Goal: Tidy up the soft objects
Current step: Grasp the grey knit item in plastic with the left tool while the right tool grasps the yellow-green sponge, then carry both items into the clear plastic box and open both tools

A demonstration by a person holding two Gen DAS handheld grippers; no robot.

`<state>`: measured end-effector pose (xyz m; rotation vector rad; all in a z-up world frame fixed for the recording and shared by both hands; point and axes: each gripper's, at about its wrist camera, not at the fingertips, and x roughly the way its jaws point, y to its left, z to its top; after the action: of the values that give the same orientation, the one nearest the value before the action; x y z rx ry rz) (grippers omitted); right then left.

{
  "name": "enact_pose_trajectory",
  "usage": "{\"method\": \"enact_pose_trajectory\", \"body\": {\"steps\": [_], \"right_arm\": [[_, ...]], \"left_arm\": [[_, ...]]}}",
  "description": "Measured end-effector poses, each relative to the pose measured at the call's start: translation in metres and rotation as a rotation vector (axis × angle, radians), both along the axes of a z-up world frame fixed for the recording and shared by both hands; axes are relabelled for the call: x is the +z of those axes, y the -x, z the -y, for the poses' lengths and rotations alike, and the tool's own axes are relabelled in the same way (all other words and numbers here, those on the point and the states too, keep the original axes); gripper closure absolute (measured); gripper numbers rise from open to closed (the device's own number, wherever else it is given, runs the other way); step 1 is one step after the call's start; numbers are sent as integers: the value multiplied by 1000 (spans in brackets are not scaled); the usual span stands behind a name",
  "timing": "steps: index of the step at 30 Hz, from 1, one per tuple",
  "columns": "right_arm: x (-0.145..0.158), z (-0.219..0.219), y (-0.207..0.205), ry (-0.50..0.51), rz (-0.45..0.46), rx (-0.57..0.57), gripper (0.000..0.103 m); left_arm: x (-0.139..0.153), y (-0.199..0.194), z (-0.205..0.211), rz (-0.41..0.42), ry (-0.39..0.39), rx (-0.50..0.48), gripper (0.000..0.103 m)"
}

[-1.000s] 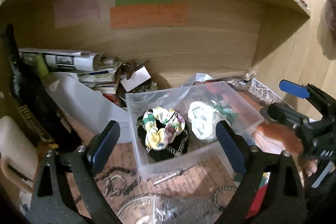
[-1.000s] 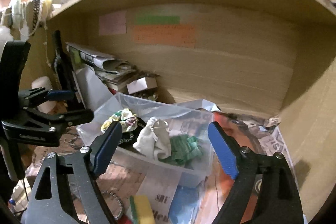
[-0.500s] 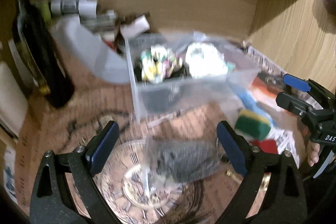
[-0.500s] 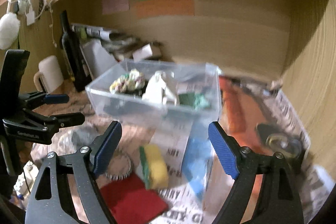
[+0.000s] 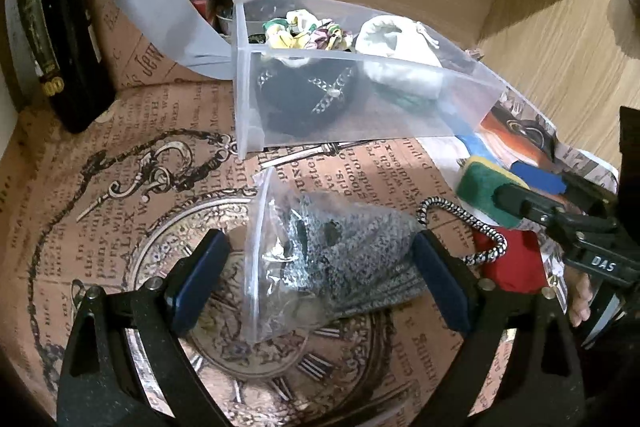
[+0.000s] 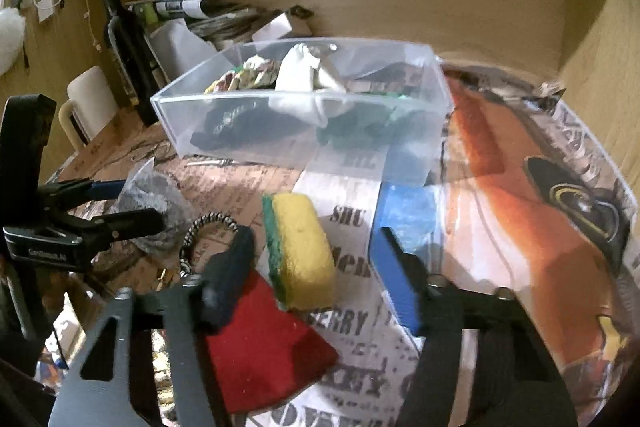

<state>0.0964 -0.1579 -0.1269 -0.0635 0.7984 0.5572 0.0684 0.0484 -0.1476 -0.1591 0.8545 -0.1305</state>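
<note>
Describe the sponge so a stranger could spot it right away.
Find the clear plastic bin on the papered shelf. Just in front of it, beside the red cloth, lies the sponge: the only yellow block with a green scouring side.

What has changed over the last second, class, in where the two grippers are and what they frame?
Both grippers pulled back and tipped down from the clear bin. The left gripper now straddles the bagged grey knit item; the right gripper straddles the yellow-green sponge beside the red cloth. Both stayed open, gripping nothing. The bin's contents look unmoved.
</note>
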Motion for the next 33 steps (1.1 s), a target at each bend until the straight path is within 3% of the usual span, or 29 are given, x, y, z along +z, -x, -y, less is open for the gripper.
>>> {"method": "enact_pose_trajectory", "body": {"steps": [4,7,14,21,33], "right_arm": [[-3,-1,0,-15,-22,24,75],[-1,-4,3,-10,-2,26,77],[12,-1,4,-25,50,20,77],[38,5,1,-63,130,-4,77],[77,4,-20,-108,269,-51,77]], "left_arm": [[2,2,2,10,6,-28,29],[2,3,5,6,7,-33,45],[11,1,4,20,0,-31,62],[38,2,-2,93,-13,-12,64],[101,-16,10,286,-51,-1,64]]}}
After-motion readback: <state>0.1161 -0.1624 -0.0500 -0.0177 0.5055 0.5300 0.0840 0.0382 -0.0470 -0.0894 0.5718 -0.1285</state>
